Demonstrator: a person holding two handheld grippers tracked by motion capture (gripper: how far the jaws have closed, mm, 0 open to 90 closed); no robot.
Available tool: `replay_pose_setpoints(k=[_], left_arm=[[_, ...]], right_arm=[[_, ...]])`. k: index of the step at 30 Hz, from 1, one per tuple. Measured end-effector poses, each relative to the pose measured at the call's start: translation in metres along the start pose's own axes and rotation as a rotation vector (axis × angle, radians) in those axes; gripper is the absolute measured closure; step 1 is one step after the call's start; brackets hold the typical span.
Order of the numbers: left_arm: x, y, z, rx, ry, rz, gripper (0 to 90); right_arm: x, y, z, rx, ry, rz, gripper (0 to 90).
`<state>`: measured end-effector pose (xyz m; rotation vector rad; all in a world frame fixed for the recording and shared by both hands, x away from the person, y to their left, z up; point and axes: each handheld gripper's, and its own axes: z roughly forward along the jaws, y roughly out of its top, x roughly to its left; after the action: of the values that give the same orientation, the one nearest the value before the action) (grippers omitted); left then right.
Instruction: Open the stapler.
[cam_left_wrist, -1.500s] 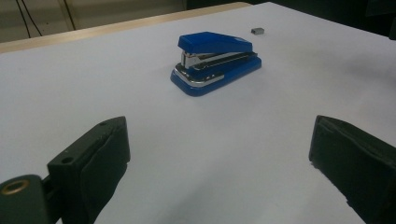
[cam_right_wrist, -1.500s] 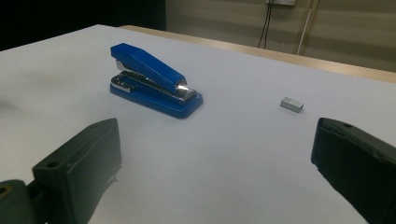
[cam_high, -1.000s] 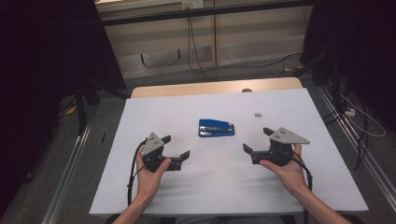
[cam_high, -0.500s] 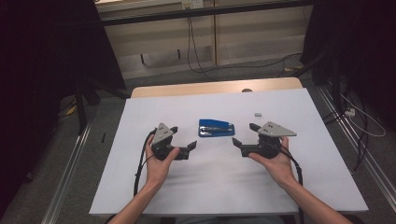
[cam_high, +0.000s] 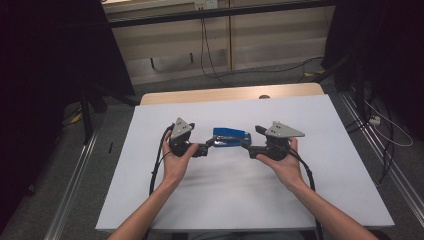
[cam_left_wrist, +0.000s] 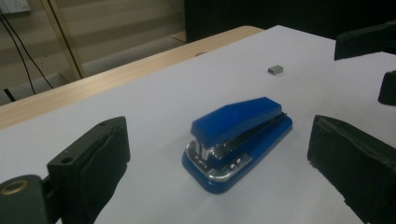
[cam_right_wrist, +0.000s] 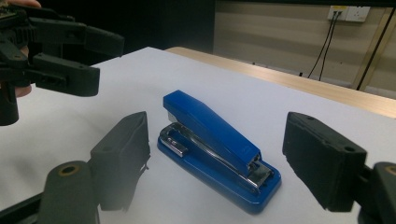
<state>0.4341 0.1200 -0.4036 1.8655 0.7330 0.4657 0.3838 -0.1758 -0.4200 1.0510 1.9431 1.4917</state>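
A blue stapler (cam_high: 231, 136) with a chrome front lies on the white sheet, mid-table. My left gripper (cam_high: 209, 145) points right at its left end, jaws open. In the left gripper view the stapler (cam_left_wrist: 238, 135) lies just ahead, framed by the left gripper (cam_left_wrist: 218, 140), untouched. My right gripper (cam_high: 252, 138) points left at the stapler's right end. The right gripper (cam_right_wrist: 219, 135) stands open around the stapler (cam_right_wrist: 215, 140) without contact; its jaws have just been closing. The left gripper (cam_right_wrist: 60, 51) shows beyond at upper left.
A small grey staple block (cam_left_wrist: 275, 69) lies farther back on the white sheet (cam_high: 320, 115). A wooden table edge (cam_high: 200, 95) runs along the back. Cables trail from both grippers toward the front edge. Metal rails (cam_high: 385, 165) flank the table on the floor.
Both hands have moved inward and slightly away from the person, bringing the jaws up to the stapler's two ends. The right gripper's jaws stand narrower than before.
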Motion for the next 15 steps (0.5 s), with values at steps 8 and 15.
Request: replay_pose_setpoints(k=[8, 15], left_arm=[[0.007, -0.013, 0.009, 0.046, -0.007, -0.029, 4.9], [0.016, -0.022, 0.010, 0.066, 0.000, -0.050, 4.7]], right_arm=[[-0.001, -0.005, 0.019, 0.026, 0.001, -0.001, 28.5], [0.000, -0.005, 0.036, 0.037, 0.018, -0.006, 38.8]])
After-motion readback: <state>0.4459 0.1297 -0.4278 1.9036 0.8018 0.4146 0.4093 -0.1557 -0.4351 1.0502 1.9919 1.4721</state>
